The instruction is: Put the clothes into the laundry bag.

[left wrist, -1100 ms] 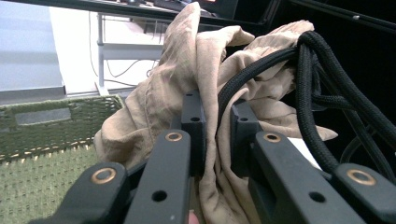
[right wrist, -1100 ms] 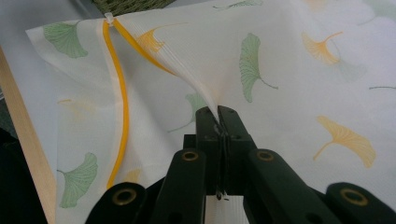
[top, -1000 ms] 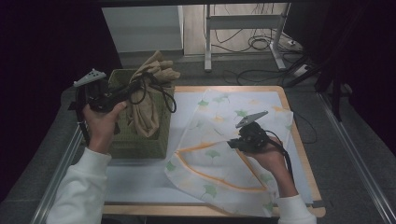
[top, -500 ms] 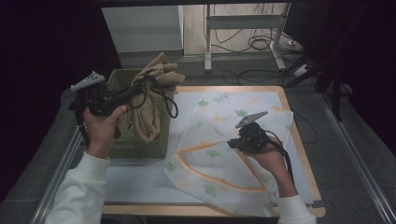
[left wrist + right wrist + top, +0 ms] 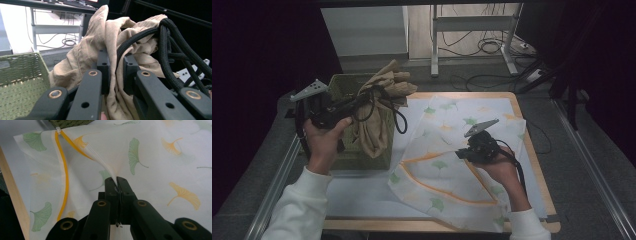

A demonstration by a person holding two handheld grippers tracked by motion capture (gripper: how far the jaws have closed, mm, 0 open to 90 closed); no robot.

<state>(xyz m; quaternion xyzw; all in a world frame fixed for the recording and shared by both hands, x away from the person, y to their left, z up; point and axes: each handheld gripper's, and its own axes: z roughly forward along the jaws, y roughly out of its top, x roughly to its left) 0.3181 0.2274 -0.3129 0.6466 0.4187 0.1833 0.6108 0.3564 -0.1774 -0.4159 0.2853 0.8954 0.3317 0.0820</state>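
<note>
The tan garment is hanging bunched from the left gripper, its bulk draping over the near right corner of the green woven basket and down the basket's outer wall. In the left gripper view the cloth is being pinched between fingers that are standing nearly closed, a fold running down through the narrow gap, with the gripper's own black cable looping across the fabric. Compared with a second ago, the left hand has drawn slightly back from the basket and the garment's top has lifted and spread toward the laundry bag, so it looks to be coming out of the basket rather than settling in.

To the right of the basket, the white mesh laundry bag with ginkgo-leaf print and an orange zipper is lying flat on the worktop. The right gripper is holding it: its fingers are fully closed on a pinched ridge of the mesh, pulling it into a small tent beside the zipper line. That hand is keeping its place, as before.

Judging from this, the bag's mouth is being held ready while the garment is being carried over from the basket; the transfer across to the opening is not yet made.
</note>
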